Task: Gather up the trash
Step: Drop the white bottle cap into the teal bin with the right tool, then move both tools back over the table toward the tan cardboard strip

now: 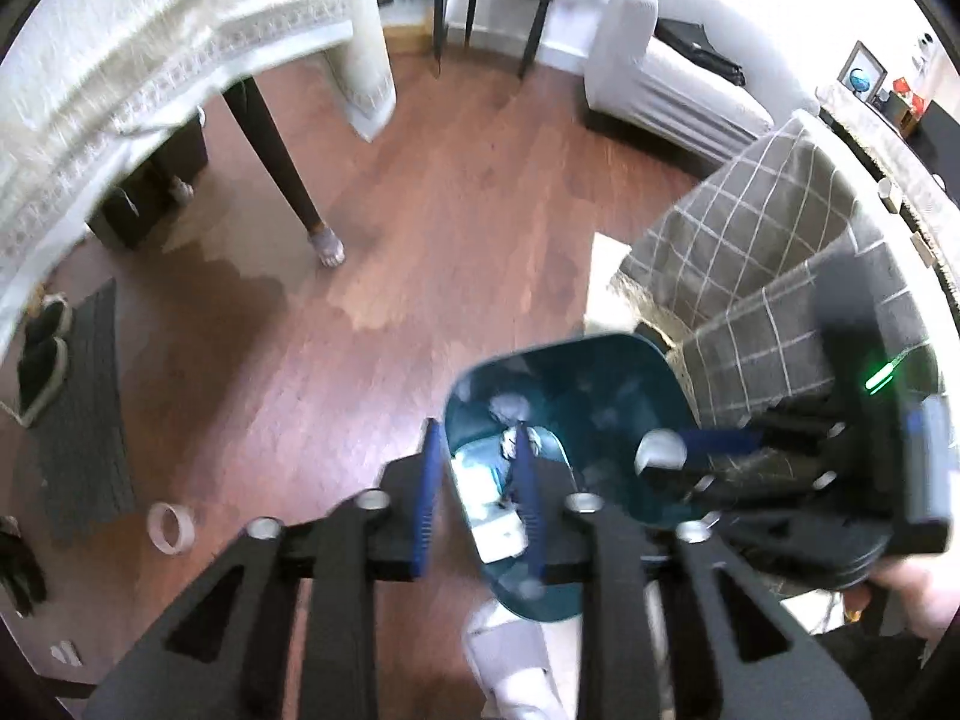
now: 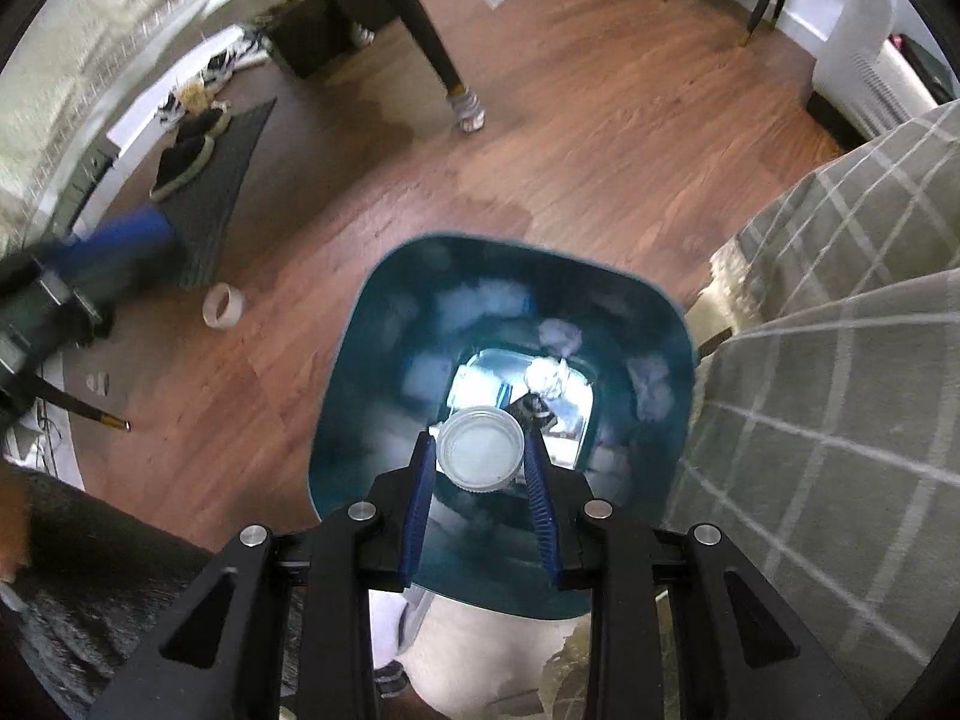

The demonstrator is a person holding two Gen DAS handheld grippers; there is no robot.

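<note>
Two hand-held grippers over the bin, yours left to right: left hand-held gripper (image 1: 477,462) points down at the near-left part of the teal trash bin (image 2: 384,300), blue pads a narrow gap apart with nothing between them. Left of it on the wood floor (image 1: 420,192), a roll of tape (image 1: 171,528) lies well apart from the bin, near the dark mat (image 1: 84,408). Bin stands on the floor just beside the grey checked blanket (image 2: 840,360); crumpled paper (image 2: 549,378) and other scraps lie at its bottom. Right hand-held gripper (image 2: 483,450) hangs above the bin opening, pointing steeply down, clamped on a clear plastic cup (image 2: 480,450), pads pressing its sides. From the left wrist view the cup (image 1: 660,450) sits over the bin's right half. Frames are motion-blurred.
</note>
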